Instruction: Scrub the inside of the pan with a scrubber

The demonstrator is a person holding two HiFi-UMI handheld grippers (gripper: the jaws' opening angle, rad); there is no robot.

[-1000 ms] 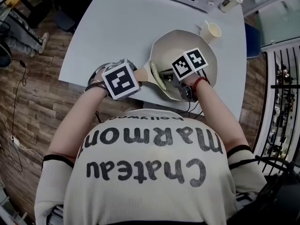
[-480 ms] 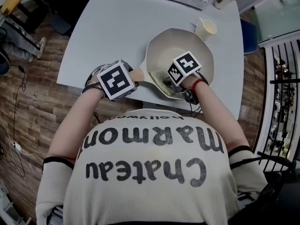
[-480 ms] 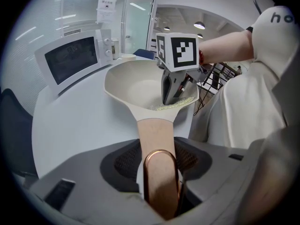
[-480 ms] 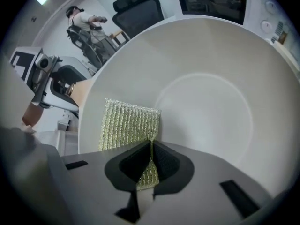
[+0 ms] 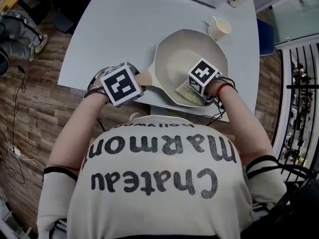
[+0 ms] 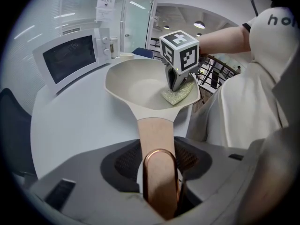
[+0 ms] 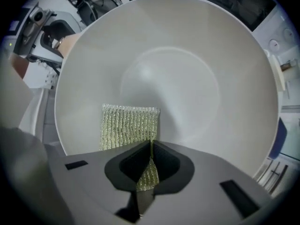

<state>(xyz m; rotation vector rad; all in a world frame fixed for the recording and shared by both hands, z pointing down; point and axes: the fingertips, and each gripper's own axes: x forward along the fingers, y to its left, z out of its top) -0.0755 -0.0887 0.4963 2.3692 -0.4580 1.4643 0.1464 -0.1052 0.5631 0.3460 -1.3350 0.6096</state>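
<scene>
Pan [image 5: 187, 51]: cream-white, deep, round and bare inside, upright on the grey table [image 5: 124, 29] near its front edge. Tan handle [image 6: 157, 139] with a copper ring at its end sticks out to the left in the head view and is clamped between the left gripper [image 6: 159, 175] jaws. Scrubber [image 7: 126, 125]: yellow-green glittery mesh pad, rectangular, lying flat against the pan's inner wall on the near right side. One edge is pinched between the right gripper [image 7: 150, 165] jaws.

office pantry: microwave [image 6: 72, 60], glass partitions [image 6: 77, 8]
</scene>
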